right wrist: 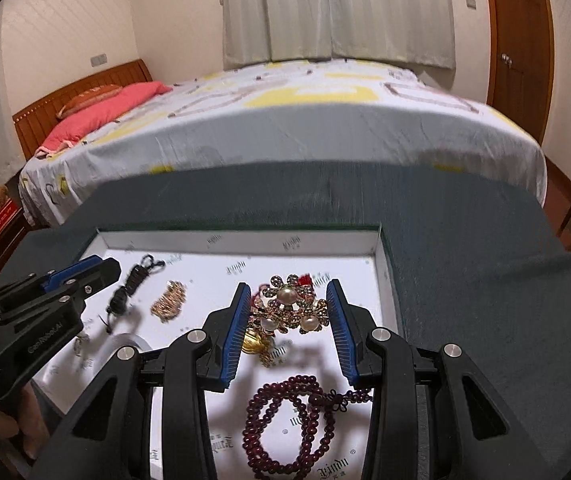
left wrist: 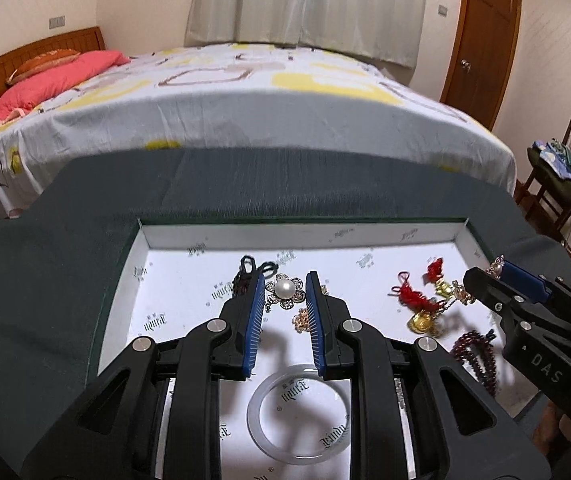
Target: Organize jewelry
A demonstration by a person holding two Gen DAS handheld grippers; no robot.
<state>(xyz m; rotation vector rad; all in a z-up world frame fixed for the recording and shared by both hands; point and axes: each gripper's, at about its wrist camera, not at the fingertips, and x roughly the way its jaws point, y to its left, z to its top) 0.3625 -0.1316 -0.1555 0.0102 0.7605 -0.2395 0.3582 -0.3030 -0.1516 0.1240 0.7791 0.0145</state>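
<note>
My left claw [left wrist: 285, 294] hangs released around the pearl flower brooch [left wrist: 285, 290] in the white box [left wrist: 301, 232]; only its camera shows the pale bangle [left wrist: 297, 414]. My right claw [right wrist: 290, 314], also released, flanks the three-pearl brooch [right wrist: 291, 310] above maroon beads [right wrist: 285, 424].

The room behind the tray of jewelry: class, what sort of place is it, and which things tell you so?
Most likely a home bedroom. A made bed with a pink pillow fills the background, closed curtains hang behind it, and a wooden door stands to the right.
</note>
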